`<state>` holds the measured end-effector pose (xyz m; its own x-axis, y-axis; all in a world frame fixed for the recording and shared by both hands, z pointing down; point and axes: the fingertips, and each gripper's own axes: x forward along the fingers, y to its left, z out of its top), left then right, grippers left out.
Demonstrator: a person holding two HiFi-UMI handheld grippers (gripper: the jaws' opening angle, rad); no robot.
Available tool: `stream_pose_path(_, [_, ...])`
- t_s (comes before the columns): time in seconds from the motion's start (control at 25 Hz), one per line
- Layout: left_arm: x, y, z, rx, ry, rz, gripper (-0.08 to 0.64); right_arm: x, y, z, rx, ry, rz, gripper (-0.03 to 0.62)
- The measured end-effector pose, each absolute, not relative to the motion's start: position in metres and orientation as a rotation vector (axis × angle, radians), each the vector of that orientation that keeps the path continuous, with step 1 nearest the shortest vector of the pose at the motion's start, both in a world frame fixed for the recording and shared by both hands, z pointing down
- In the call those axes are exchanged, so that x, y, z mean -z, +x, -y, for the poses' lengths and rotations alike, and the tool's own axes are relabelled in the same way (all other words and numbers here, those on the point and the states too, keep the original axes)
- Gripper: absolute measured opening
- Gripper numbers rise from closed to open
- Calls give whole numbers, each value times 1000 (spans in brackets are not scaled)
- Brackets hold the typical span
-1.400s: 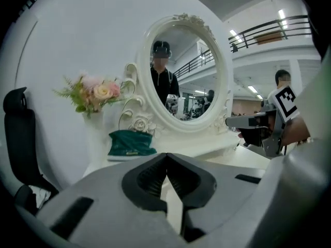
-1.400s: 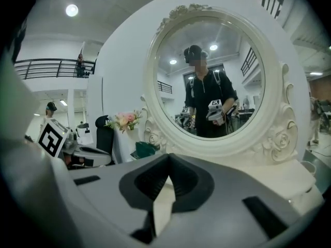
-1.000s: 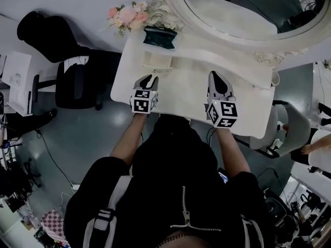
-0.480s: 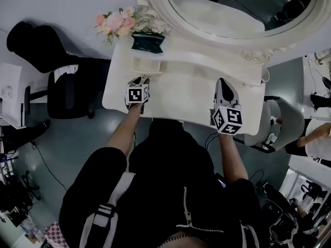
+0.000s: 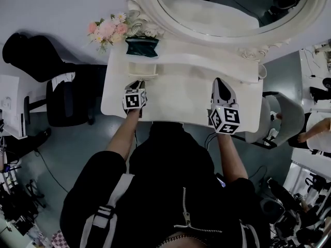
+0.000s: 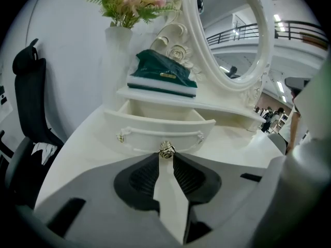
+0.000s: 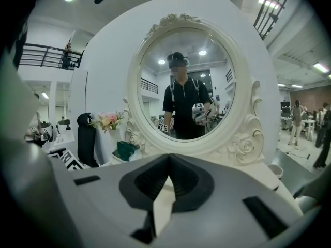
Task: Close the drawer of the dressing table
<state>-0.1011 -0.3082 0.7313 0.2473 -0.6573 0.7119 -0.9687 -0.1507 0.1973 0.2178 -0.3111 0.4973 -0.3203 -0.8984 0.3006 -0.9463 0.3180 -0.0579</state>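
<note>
The white dressing table (image 5: 181, 99) has a small drawer (image 5: 142, 70) standing pulled out at its back left, under the shelf. In the left gripper view the drawer's front (image 6: 160, 130) faces me, with a small gold knob (image 6: 166, 151) at its middle. My left gripper (image 5: 137, 83) (image 6: 166, 158) points down at that knob; its jaws are closing and the tips pinch the knob between them. My right gripper (image 5: 221, 84) (image 7: 166, 179) hovers over the right half of the tabletop, shut and empty, facing the oval mirror (image 7: 186, 81).
A green packet (image 5: 140, 47) lies on the shelf above the drawer, next to a vase of pink flowers (image 5: 106, 29). A black office chair (image 5: 67, 102) stands left of the table and a light chair (image 5: 282, 123) to its right. The mirror (image 5: 217, 9) rises behind.
My left gripper has gone forward and down, from the table's front edge to the drawer's knob. My right gripper has shifted a little to the right over the tabletop.
</note>
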Motion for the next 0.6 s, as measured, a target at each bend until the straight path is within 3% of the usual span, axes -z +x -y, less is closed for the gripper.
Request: stream_pose_path(0.6, [-734, -102, 325, -647, 1898, 1463, 86, -496, 225, 322, -334, 1725, 2349, 0])
